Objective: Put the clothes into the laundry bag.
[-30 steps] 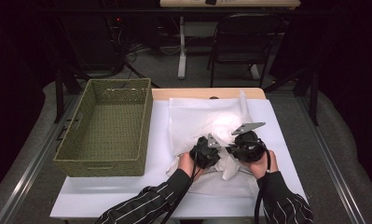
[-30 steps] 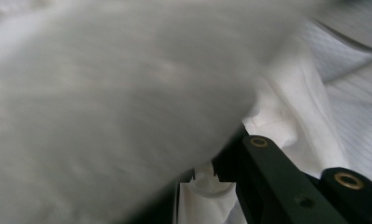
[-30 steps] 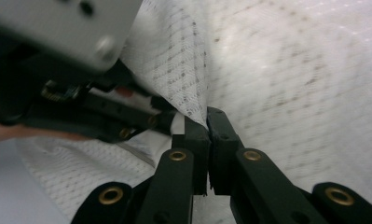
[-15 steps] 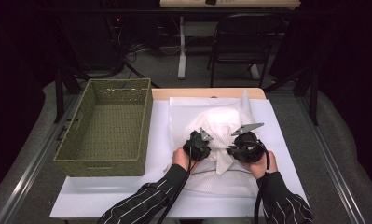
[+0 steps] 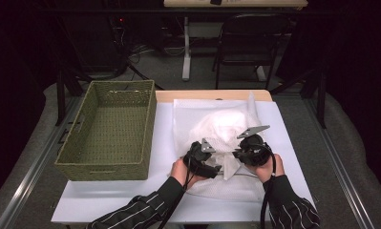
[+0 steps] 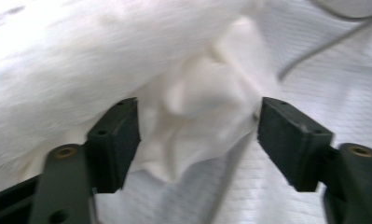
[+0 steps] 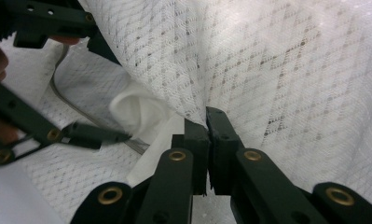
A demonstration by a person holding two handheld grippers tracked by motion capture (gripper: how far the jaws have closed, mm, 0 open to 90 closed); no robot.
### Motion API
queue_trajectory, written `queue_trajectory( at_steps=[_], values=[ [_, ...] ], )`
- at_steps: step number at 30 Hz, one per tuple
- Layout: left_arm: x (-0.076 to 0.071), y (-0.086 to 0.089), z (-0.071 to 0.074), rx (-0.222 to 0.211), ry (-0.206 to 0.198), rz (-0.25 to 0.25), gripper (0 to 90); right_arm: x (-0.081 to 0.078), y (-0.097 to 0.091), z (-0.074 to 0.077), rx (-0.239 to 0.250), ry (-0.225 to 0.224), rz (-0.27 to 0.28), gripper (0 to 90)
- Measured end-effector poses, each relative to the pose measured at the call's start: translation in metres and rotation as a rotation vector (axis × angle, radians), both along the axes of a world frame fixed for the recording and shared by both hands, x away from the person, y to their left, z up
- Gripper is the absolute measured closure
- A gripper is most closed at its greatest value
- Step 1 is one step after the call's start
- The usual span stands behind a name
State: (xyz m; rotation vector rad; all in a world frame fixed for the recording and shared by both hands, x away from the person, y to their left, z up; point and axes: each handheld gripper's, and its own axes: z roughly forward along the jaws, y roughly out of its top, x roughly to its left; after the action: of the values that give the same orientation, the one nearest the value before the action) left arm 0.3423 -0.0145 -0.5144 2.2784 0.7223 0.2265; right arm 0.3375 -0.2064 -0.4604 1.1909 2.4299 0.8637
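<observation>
Crumpled white mesh cloth [image 5: 226,131] lay mid-desk [image 5: 131,205]. Left claw [image 6: 197,135] just spread apart, loose fold between pads, unpressed. Right claw [image 7: 207,140] clamped on cloth edge. Green woven basket [image 5: 109,131] stood well left, clear of both.

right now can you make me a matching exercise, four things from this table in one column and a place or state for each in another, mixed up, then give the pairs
Things:
1. left gripper
2. right gripper
3. wicker basket
4. white mesh garment

Places or states:
a. empty, at the left side of the table
b. fingers shut on a fold of the fabric
c. bunched up in the middle of the white table cover
d. fingers spread apart, just been opening, fabric loose between them

Pairs: 1-d, 2-b, 3-a, 4-c
</observation>
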Motion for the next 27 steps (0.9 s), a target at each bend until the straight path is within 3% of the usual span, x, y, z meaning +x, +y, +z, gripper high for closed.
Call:
queue_trajectory(
  at_steps=[6,8,10,12,15,19,22,27],
  values=[
    [-0.001,-0.019,-0.011,0.024,-0.017,-0.007,28.5,0.000,0.000,-0.001,0.000,0.002,0.002,88.0],
    [0.003,-0.024,-0.016,0.024,-0.027,0.008,38.7,-0.001,0.001,-0.001,0.000,0.003,0.003,88.0],
    [0.008,-0.026,-0.021,0.009,-0.025,0.021,57.9,0.000,0.001,-0.002,0.000,0.004,0.006,88.1],
    [0.014,-0.027,-0.024,0.024,-0.029,0.027,74.1,0.000,0.001,-0.002,0.001,0.010,0.007,88.1],
    [0.025,-0.024,-0.022,0.031,-0.065,0.073,83.5,-0.001,0.001,-0.002,0.004,0.008,0.009,88.1],
    [0.038,-0.017,-0.018,0.064,-0.105,0.115,83.9,-0.001,0.001,0.000,0.011,0.001,0.010,88.1],
    [0.040,-0.016,-0.023,0.078,-0.085,0.109,81.5,-0.001,0.002,0.000,0.010,0.006,0.012,88.1],
    [0.031,-0.010,-0.023,0.067,-0.044,0.061,59.4,-0.001,0.001,-0.001,0.010,0.015,0.014,88.0]
  ],
)
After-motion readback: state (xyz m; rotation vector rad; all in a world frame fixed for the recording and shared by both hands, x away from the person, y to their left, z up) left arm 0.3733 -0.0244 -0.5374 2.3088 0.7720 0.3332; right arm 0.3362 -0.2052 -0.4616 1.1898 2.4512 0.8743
